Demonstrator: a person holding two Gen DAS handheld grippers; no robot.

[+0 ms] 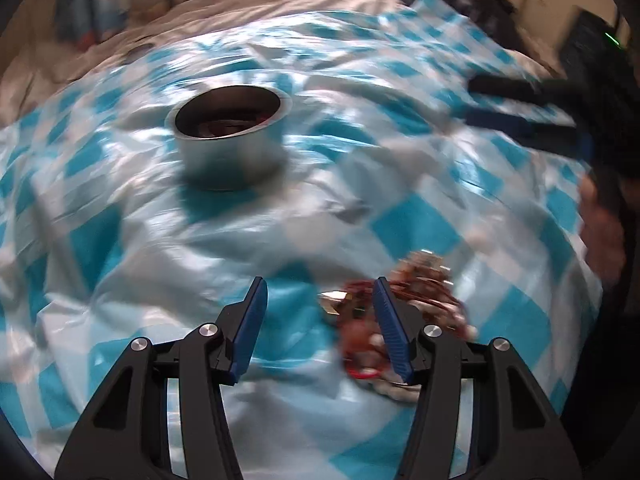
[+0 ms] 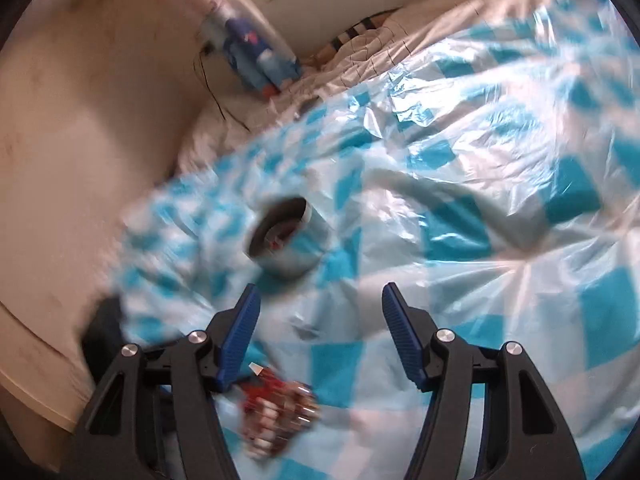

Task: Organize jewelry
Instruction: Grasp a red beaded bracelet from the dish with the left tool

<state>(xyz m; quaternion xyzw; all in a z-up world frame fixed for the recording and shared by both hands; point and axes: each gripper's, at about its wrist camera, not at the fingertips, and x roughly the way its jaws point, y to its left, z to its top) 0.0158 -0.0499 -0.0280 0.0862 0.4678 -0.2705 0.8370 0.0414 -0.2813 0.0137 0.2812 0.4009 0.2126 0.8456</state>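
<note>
Both views smeared with motion; fine detail of the pieces is not readable.

The jewelry pile (image 1: 394, 320), red, white and gold-toned pieces in a tangle, lies on the blue-and-white checked plastic sheet (image 1: 420, 216). The metal tin (image 1: 230, 136) stands upright, well apart from the pile, mouth open, with something reddish already inside.

Your left gripper (image 1: 320, 292) is spread wide and holds nothing; its right finger sits over the pile's edge. Your right gripper (image 2: 318, 300) is also spread and empty, with the pile (image 2: 280, 416) low between its arms, nearer its left finger.

Judgement: the step in hand is picking one piece for the tin.
- Slow down first; the blur suggests speed.
- Centre the pile between the left fingers before closing.
- Take a piece at the pile's edge, not the middle, or the tangle may come up together.
- The sheet is slick and crinkled; pinch high enough that you do not catch plastic.
</note>
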